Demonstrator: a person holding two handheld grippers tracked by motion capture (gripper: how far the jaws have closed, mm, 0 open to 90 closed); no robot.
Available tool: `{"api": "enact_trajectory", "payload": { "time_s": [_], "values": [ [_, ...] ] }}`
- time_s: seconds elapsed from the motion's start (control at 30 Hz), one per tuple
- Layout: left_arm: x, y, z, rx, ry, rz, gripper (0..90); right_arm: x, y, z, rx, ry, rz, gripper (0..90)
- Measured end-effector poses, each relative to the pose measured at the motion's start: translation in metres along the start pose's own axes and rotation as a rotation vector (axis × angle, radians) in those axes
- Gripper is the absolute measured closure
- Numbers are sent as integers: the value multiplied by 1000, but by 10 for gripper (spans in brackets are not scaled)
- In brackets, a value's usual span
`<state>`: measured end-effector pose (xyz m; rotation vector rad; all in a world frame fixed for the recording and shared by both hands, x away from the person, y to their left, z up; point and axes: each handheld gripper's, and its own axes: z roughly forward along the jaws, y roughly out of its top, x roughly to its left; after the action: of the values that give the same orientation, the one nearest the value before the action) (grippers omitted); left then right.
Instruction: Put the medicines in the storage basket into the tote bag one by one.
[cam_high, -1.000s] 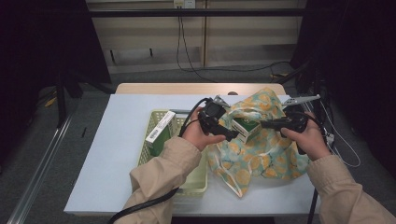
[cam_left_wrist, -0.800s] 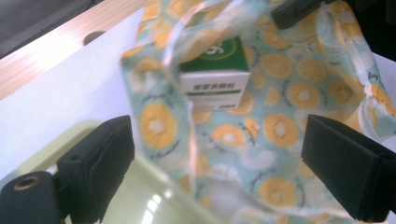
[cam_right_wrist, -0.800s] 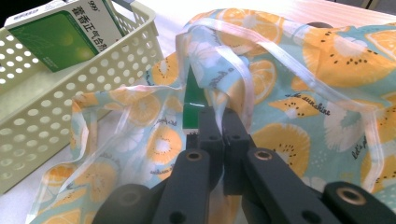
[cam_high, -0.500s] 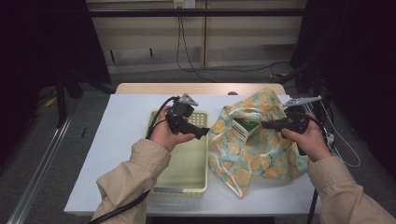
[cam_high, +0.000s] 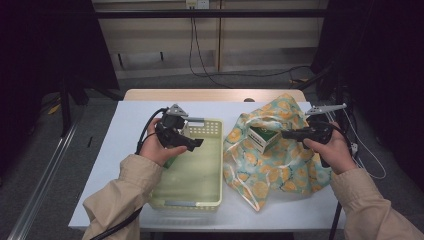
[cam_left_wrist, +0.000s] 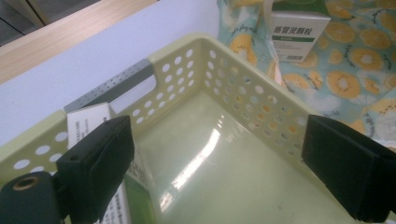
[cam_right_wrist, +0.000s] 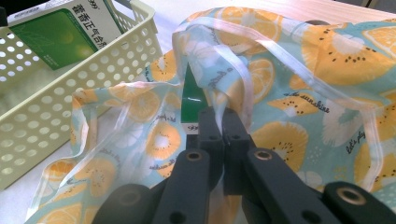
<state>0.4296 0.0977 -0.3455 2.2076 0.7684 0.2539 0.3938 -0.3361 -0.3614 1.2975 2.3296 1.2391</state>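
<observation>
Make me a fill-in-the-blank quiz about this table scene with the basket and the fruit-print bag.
1. The left gripper hovers over the pale green perforated plastic basket with its jaws ____.
2. The right gripper is shut on the ____ of the orange-slice printed fabric bag.
3. The white and green box rests on the ____.

Missing words: open; edge; bag

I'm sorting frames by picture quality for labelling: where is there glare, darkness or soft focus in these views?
High view: dim, both sides of the room nearly black, the table evenly lit. Left gripper view: a bright streak of glare on the basket floor; its near black pads look soft, print on the white box stays readable. Right gripper view: the fruit-print bag is sharp, the near linkage slightly blurred.
</observation>
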Motion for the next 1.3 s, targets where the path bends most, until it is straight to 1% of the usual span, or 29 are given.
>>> {"api": "enact_trajectory", "payload": {
  "time_s": [0.1, 0.27, 0.43, 0.5, 0.57, 0.73, 0.77, 0.8, 0.83, 0.9, 0.93, 1.0, 1.03, 1.17, 1.2, 1.23, 1.27, 1.3],
  "values": [
    [5, -7, -1, 0, 13, -11, 92, 0, -1, -1, -1, 0, 3, 895],
    [10, -19, -3, -4, 21, -30, 96, -1, -2, -2, -4, 0, 4, 896],
    [16, -26, -8, 3, 46, -37, 100, -2, -3, -1, -5, 0, 7, 895],
    [18, -29, -10, 1, 63, -36, 106, -2, -4, -2, -7, 0, 9, 896],
    [20, -33, -10, 2, 64, -43, 109, -2, -4, -2, -7, 1, 10, 896],
    [25, -40, -10, 19, 82, -52, 136, -1, -3, -2, -6, 0, 9, 895],
    [25, -41, -10, 25, 93, -49, 146, -1, -3, -2, -7, 0, 7, 895],
    [25, -42, -10, 25, 89, -51, 161, -1, -3, -2, -5, 0, 6, 896],
    [26, -42, -10, 37, 94, -44, 174, -1, -3, -2, -4, -1, 6, 895],
    [25, -44, -9, 55, 115, -42, 236, -1, -3, -2, -4, 0, 5, 895],
    [26, -44, -9, 64, 121, -51, 261, -1, -3, -2, -4, 1, 5, 896],
    [26, -46, -9, 72, 122, -49, 306, -1, -3, -1, -4, 1, 4, 895],
    [27, -47, -9, 78, 124, -54, 358, -1, -3, -1, -4, 1, 3, 895],
    [28, -52, -6, 97, 124, -73, 442, -1, -3, -1, -4, 0, 3, 895],
    [27, -53, -5, 106, 121, -76, 462, -1, -3, -1, -3, 0, 4, 895],
    [26, -54, -5, 122, 125, -75, 501, -1, -3, -1, -3, 0, 4, 895],
    [26, -55, -4, 132, 130, -86, 543, -1, -3, -1, -4, -1, 5, 895],
    [25, -55, -4, 124, 132, -106, 586, -1, -3, -1, -4, -2, 6, 895]
  ]
}}
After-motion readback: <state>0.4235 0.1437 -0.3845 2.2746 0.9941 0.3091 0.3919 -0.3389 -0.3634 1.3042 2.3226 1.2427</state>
